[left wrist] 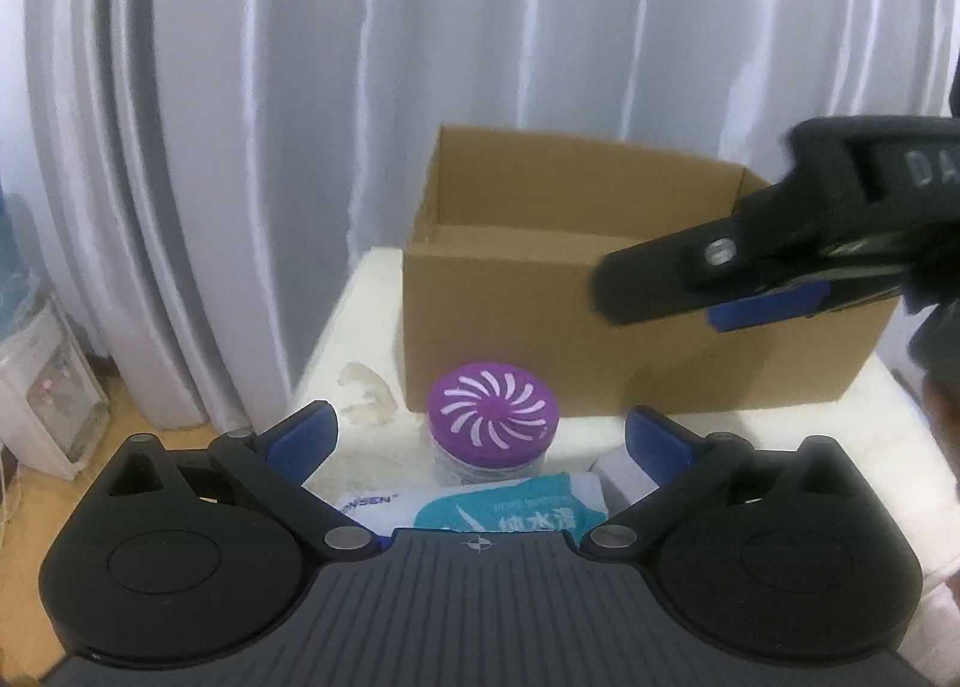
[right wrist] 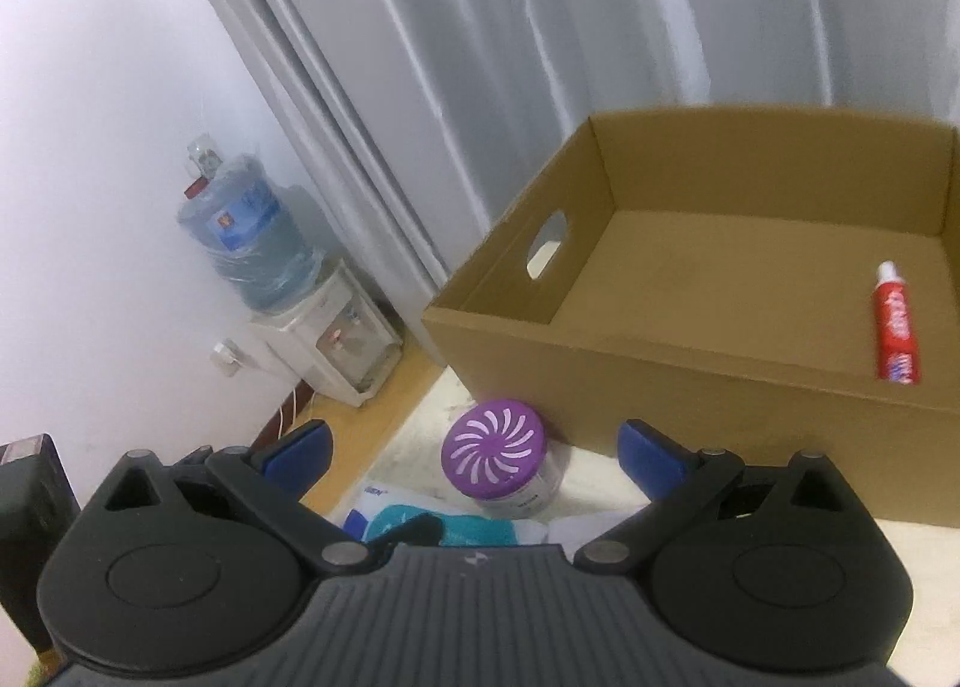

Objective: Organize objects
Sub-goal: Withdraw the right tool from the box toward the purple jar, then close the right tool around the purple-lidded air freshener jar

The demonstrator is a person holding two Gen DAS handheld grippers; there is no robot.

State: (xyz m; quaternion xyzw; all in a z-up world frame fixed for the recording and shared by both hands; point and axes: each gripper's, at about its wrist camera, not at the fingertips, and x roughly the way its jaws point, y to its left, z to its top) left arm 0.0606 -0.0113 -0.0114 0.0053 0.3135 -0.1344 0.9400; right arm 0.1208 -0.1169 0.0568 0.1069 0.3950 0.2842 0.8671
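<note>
An open cardboard box (left wrist: 510,327) (right wrist: 690,375) stands on a white table. A red toothpaste tube (right wrist: 895,324) lies inside it at the right. A round jar with a purple swirl lid (left wrist: 493,417) (right wrist: 493,447) stands just in front of the box. A teal and white wipes pack (left wrist: 498,510) (right wrist: 444,525) lies in front of the jar. My left gripper (left wrist: 480,435) is open and empty, above the pack and jar. My right gripper (right wrist: 474,447) is open and empty, above the jar; it also shows in the left wrist view (left wrist: 750,279) in front of the box.
Grey curtains (left wrist: 420,57) hang behind the table. A small clear plastic piece (left wrist: 366,393) lies left of the box. A water dispenser (right wrist: 324,327) with a blue bottle (right wrist: 246,231) stands on the wooden floor at the left. A dark object (right wrist: 30,507) stands at the far left.
</note>
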